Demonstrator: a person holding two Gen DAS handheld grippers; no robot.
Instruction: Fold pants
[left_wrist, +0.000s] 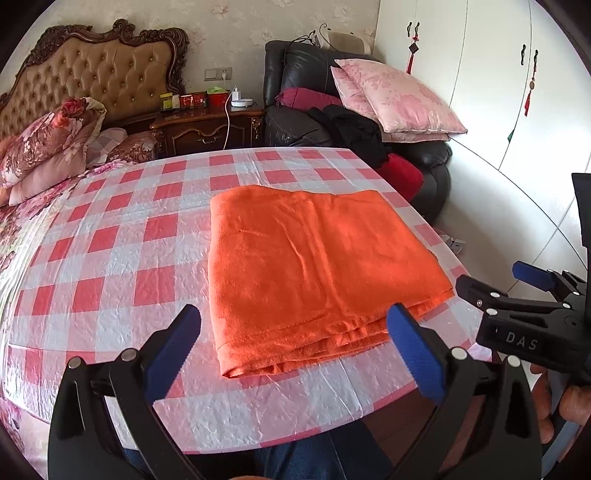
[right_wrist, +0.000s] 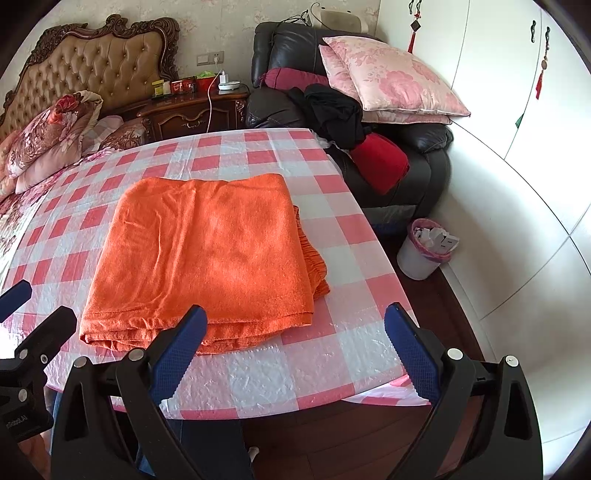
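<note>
The orange pants (left_wrist: 317, 273) lie folded in a flat rectangular stack on the pink-and-white checked table (left_wrist: 122, 258); they also show in the right wrist view (right_wrist: 207, 254), with the elastic waistband sticking out on the right side. My left gripper (left_wrist: 295, 347) is open and empty, hovering above the table's near edge just in front of the pants. My right gripper (right_wrist: 295, 350) is open and empty, above the near edge at the pants' right front corner. The right gripper also shows in the left wrist view (left_wrist: 517, 291).
A bed with floral pillows (left_wrist: 48, 144) lies to the left. A wooden nightstand (left_wrist: 207, 125) stands behind the table. A black leather armchair (left_wrist: 295, 74) with pink pillows and clothes is at back right. A white waste bin (right_wrist: 424, 251) stands on the floor by the table's right edge.
</note>
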